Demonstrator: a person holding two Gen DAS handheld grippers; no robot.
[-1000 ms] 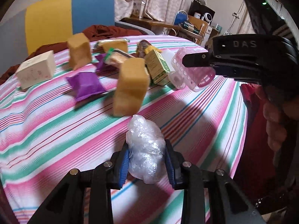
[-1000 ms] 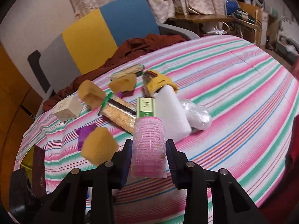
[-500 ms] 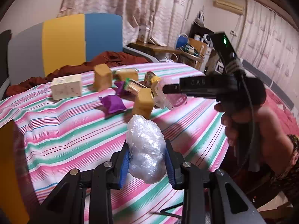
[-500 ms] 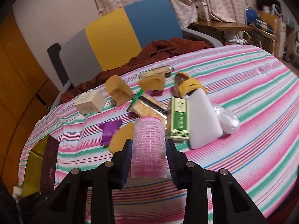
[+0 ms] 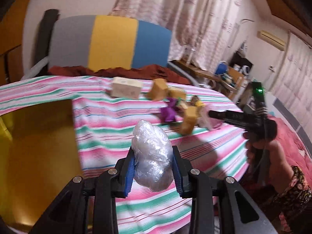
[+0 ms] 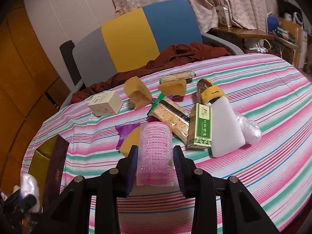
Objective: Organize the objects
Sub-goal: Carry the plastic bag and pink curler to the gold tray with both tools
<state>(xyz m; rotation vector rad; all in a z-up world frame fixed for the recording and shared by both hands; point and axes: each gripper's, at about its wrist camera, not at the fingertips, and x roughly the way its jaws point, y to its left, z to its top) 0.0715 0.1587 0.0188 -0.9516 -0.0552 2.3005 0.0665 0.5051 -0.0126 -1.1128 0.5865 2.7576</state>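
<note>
Left claw (image 5: 154, 167) pinching a crumpled clear plastic bag (image 5: 151, 154), lower centre of its view, held up off the striped table (image 5: 109, 124). Yellow box (image 5: 37, 152) fills the left edge of that frame, open side up. Right claw (image 6: 155, 165) clamped on a pink mesh tube (image 6: 155, 152), bottom centre of its view, above the table's near edge. Clutter sits mid-frame beyond it: green carton (image 6: 201, 126) leaning on a white pouch (image 6: 227, 128), cracker pack (image 6: 171, 119) just left of the carton, purple wrapper (image 6: 124, 131), three tan sponges (image 6: 137, 94), cream box (image 6: 106, 103) further left. Another clear plastic wad (image 6: 249, 128) touching the pouch's right side. Left-wrist view is motion-blurred.
</note>
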